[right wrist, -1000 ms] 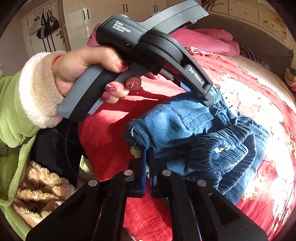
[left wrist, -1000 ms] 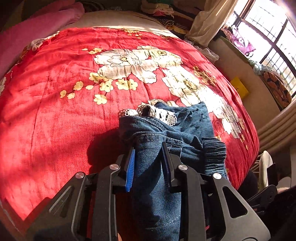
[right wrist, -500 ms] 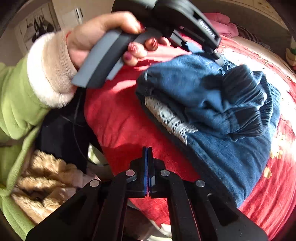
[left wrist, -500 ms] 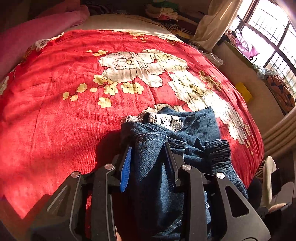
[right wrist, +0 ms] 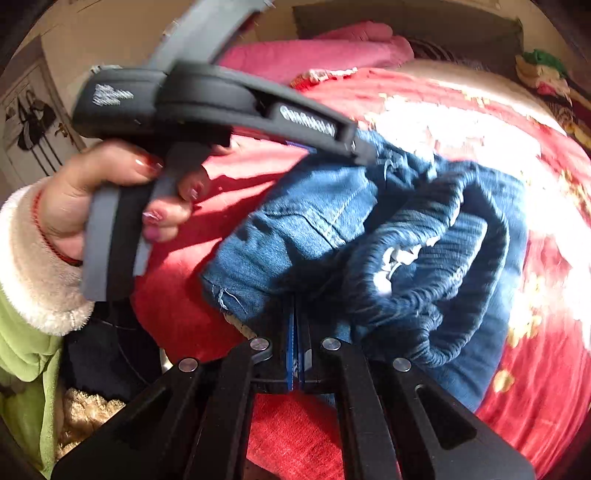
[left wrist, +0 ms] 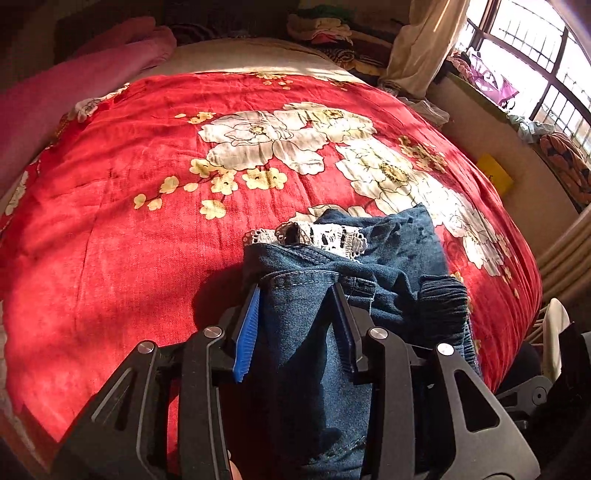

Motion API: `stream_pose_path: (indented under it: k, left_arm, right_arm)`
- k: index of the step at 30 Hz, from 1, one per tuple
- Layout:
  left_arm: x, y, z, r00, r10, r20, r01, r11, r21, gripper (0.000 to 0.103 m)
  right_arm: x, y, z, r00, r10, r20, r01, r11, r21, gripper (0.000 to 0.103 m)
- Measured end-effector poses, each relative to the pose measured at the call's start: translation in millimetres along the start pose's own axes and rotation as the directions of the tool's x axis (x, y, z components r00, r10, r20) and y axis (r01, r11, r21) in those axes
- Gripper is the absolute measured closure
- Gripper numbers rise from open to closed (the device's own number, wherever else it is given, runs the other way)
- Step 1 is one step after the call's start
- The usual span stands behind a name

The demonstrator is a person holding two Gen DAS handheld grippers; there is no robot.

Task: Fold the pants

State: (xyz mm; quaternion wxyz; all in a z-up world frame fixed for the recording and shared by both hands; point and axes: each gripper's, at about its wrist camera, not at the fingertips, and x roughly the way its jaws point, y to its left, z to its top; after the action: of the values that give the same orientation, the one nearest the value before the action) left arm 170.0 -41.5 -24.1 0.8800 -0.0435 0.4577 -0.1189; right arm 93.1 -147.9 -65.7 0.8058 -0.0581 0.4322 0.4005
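Dark blue denim pants (left wrist: 388,266) with white lace trim (left wrist: 325,236) lie bundled on the near right of a red floral bedspread (left wrist: 147,229). My left gripper (left wrist: 295,295) is shut on a thick fold of the pants, the jaws held apart by the cloth. In the right wrist view the pants (right wrist: 369,236) fill the middle, ribbed waistband (right wrist: 436,266) on top. My right gripper (right wrist: 295,321) has its jaws pressed together at the pants' near edge; whether cloth is between them is hidden. The left gripper's body (right wrist: 221,107) and the hand holding it show at upper left.
Pink bedding (left wrist: 74,81) lies along the far left of the bed. A clothes pile (left wrist: 332,33) and a curtain (left wrist: 417,44) are at the far end, a window (left wrist: 535,55) at right. The person's green sleeve (right wrist: 26,350) is at left.
My right gripper moved from a little off the pants back in against their near edge. The left gripper kept its hold and drew back slightly; the bundle shifted with it.
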Motion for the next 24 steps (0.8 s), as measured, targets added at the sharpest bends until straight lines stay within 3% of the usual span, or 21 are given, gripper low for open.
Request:
stream_pose_path:
  k: [8, 16, 21, 24]
  left_arm:
    - [4, -2, 1, 1.000, 0.014, 0.006, -0.014, 1.000, 0.007, 0.071]
    - [-3, -5, 1, 0.999, 0.031, 0.020, -0.031, 0.999, 0.012, 0.069]
    - [-13, -9, 2, 0.998, 0.039, 0.042, -0.040, 0.999, 0.012, 0.067]
    - [-25, -13, 2, 0.997, 0.041, 0.067, -0.042, 0.999, 0.015, 0.061]
  right_arm:
    - [0, -6, -11, 1.000, -0.007, -0.001, 0.007, 0.999, 0.038, 0.102]
    - [3, 26, -16, 0.997, -0.080, -0.021, 0.080, 0.997, -0.020, 0.102]
    - [-5, 30, -21, 0.997, -0.079, -0.020, 0.079, 0.997, -0.009, 0.102]
    - [-16, 35, -22, 0.998, -0.069, -0.003, 0.069, 0.998, -0.014, 0.094]
